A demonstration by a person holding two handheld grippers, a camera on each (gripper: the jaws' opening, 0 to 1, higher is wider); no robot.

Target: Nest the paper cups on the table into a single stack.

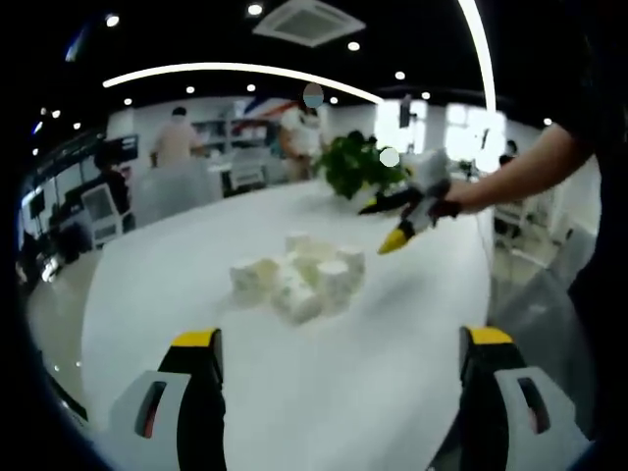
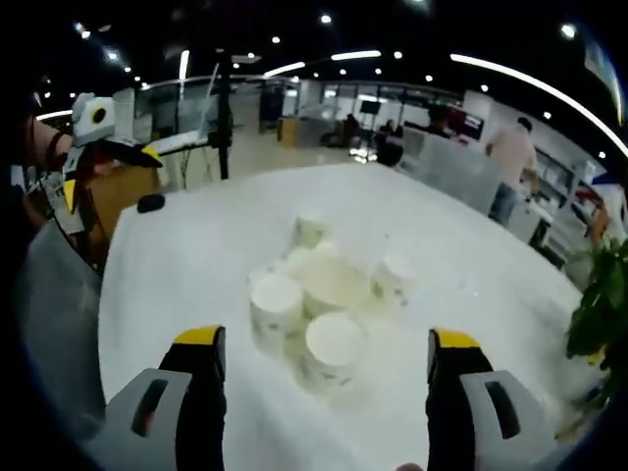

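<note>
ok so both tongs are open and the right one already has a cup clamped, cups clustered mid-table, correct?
Not quite. In the right gripper view the right tongs are open but hold nothing: they hover short of the paper cups, which all sit loose on the white table. The rest stands: the left tongs are open too, and the cups are clustered mid-table.

Paper cups (image 1: 299, 277) clustered on white table (image 1: 392, 373)

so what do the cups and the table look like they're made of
Cups: probably paper, matte white, with thin rims and faint printed marks on the sides. Table: a smooth white top with a soft sheen, perhaps laminate or painted board; the blur leaves it open.
</note>
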